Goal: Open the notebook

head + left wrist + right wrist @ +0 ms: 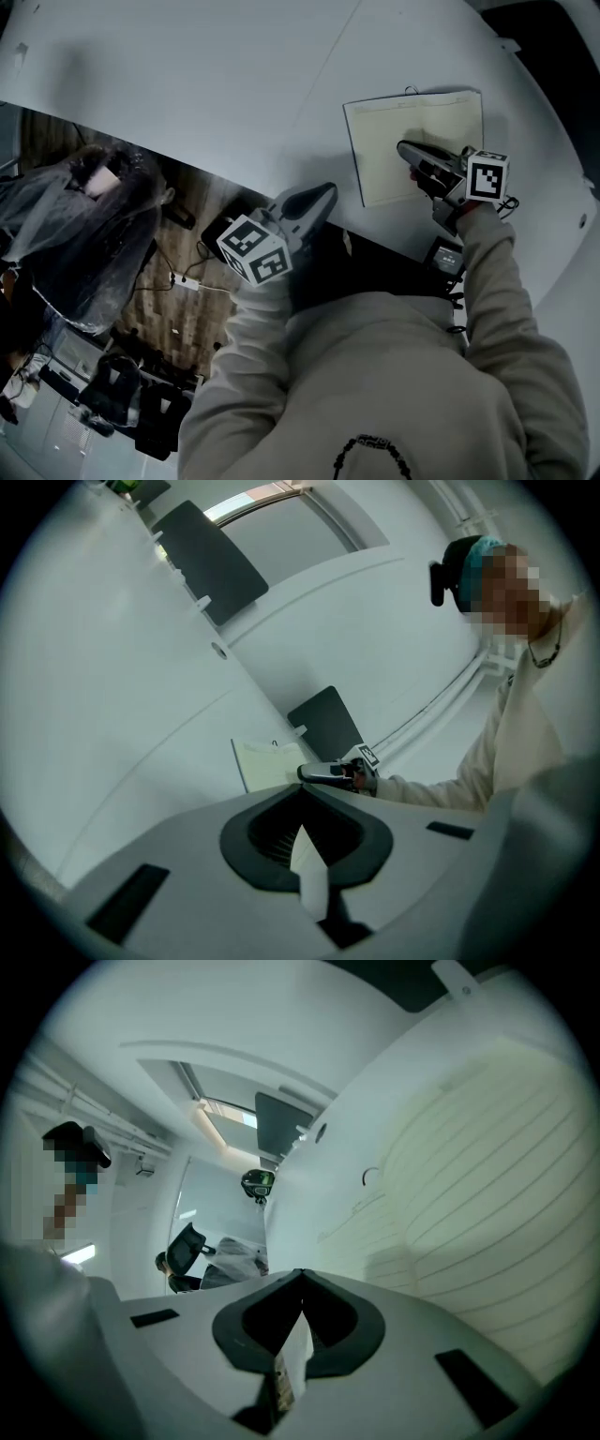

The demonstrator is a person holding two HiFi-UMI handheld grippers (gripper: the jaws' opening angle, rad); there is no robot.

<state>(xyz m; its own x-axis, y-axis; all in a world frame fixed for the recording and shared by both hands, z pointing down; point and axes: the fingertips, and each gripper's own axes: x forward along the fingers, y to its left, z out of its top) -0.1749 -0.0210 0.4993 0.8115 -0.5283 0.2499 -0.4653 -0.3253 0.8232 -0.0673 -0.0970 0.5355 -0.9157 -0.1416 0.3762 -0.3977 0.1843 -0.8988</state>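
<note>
I logged one open notebook on the table; left gripper and right gripper both had fingers pressed together.

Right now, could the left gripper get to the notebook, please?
Probably yes: bare table lies between the left gripper and the notebook; the right gripper covers only its near right part.

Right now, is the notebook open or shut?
Open: the notebook shows a cream lined page facing up in head and right gripper views.
</note>
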